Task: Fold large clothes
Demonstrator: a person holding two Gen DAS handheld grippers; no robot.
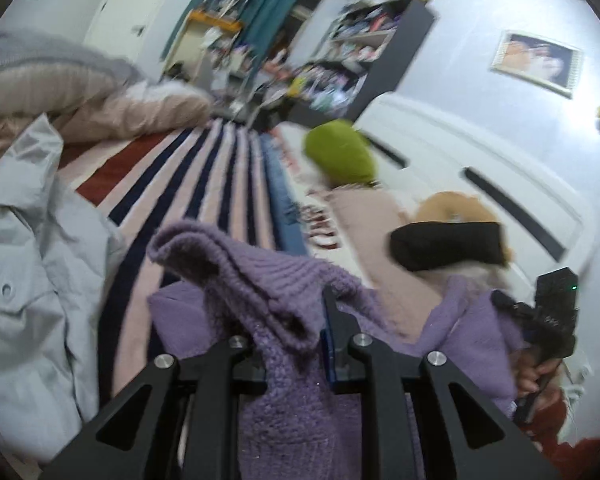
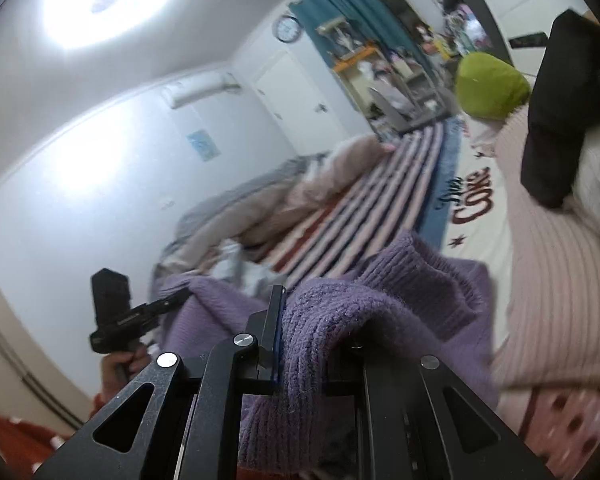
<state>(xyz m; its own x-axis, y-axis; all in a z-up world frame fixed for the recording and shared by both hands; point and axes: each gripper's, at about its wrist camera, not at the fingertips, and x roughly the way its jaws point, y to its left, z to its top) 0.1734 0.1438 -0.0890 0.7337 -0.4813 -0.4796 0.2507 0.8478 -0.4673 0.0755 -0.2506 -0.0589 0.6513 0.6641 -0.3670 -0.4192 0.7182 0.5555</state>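
Sweater (image 1: 284,360), the purple knit one, was hanging between both tongs, lifted clear of the bed. Left tongs (image 1: 296,320) were clenched on a thick bunch of the ribbed edge, and the right tongs (image 2: 316,328) were pinched onto another fold of the same knit, so each had its own bit of fabric (you could spot the other tool off to the side in each wrist view). Just beyond the sweater was the striped blanket (image 1: 204,184) covering the bed, with a pale grey shirt (image 1: 32,264) crumpled on one side. Further back sat a pink duvet (image 1: 112,112), a green cushion (image 1: 340,152) and a black bundle (image 1: 448,244), then the cluttered shelves (image 1: 360,40) against the far wall.

My guess on risk: chunky knit is heavy and stretchy, and both grips looked bunched rather than on clean corners, so it could slip out or sag unevenly and land twisted. Could also snag the grey shirt on the way down, since it lay so near.
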